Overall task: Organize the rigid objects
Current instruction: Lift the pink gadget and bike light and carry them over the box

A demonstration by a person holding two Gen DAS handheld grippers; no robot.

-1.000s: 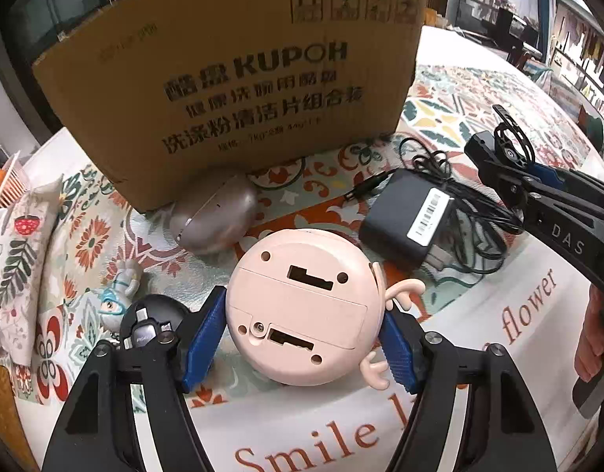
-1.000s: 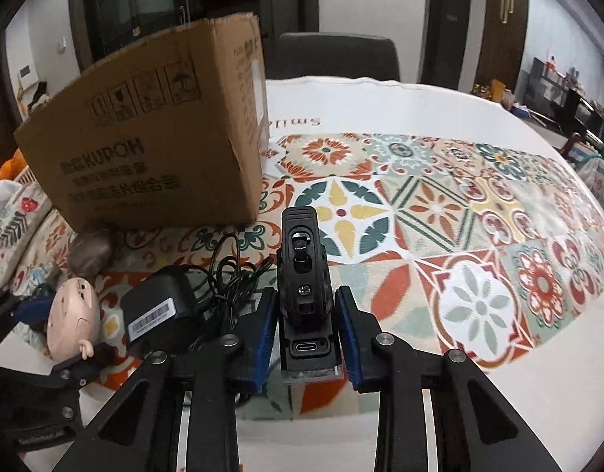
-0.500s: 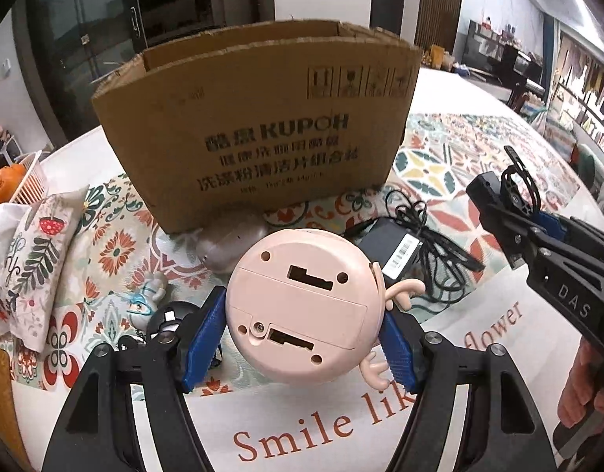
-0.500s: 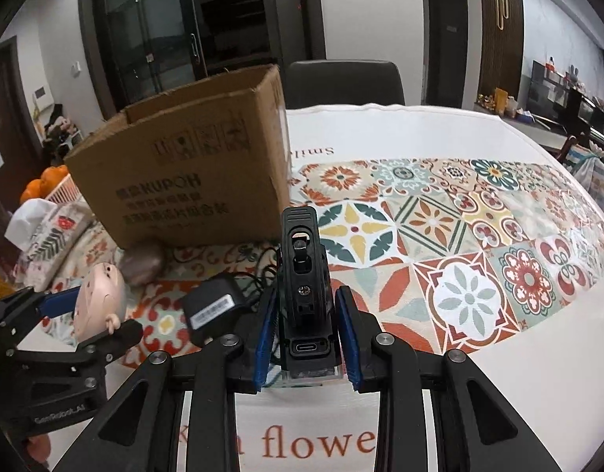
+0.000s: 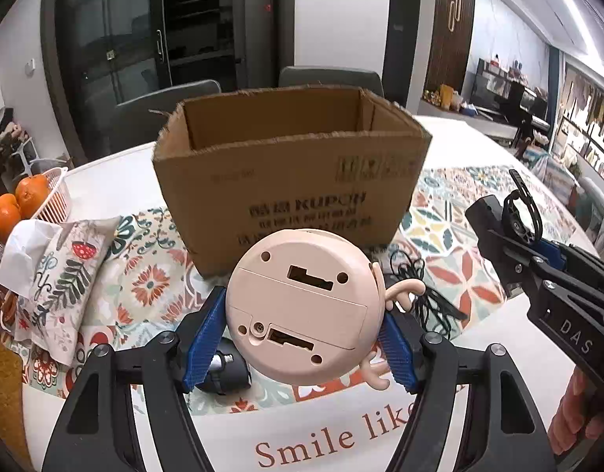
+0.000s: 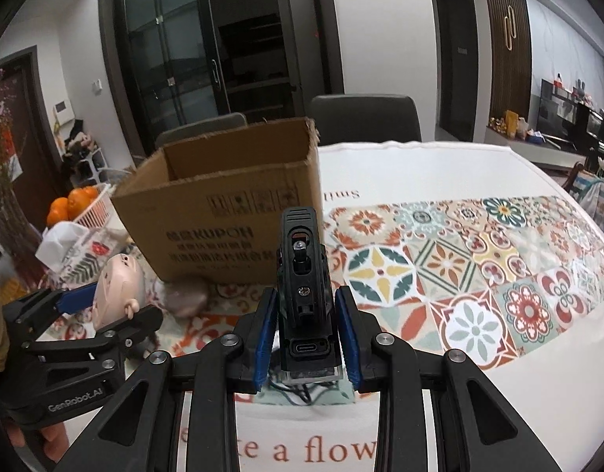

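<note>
My left gripper (image 5: 302, 338) is shut on a round pink toy (image 5: 302, 306), its flat underside facing the camera, held above the table in front of the open cardboard box (image 5: 290, 181). My right gripper (image 6: 305, 330) is shut on a black device with a USB-C port (image 6: 303, 275), held upright above the table. The box (image 6: 223, 212) also shows in the right wrist view, behind and left of the device. The left gripper with the pink toy (image 6: 117, 291) shows at the left of that view. The right gripper (image 5: 538, 259) shows at the right of the left wrist view.
A black power adapter cable (image 5: 423, 295) and a small dark object (image 5: 223, 369) lie on the patterned tablecloth (image 6: 459, 259). A grey oval object (image 6: 185, 299) sits by the box. A floral cloth (image 5: 61, 275), tissues and a basket of oranges (image 5: 22, 204) are at the left. Chairs stand behind.
Both grippers have risen with their objects. The box's open top and inside are now in view, and the table items have dropped lower in both views.
</note>
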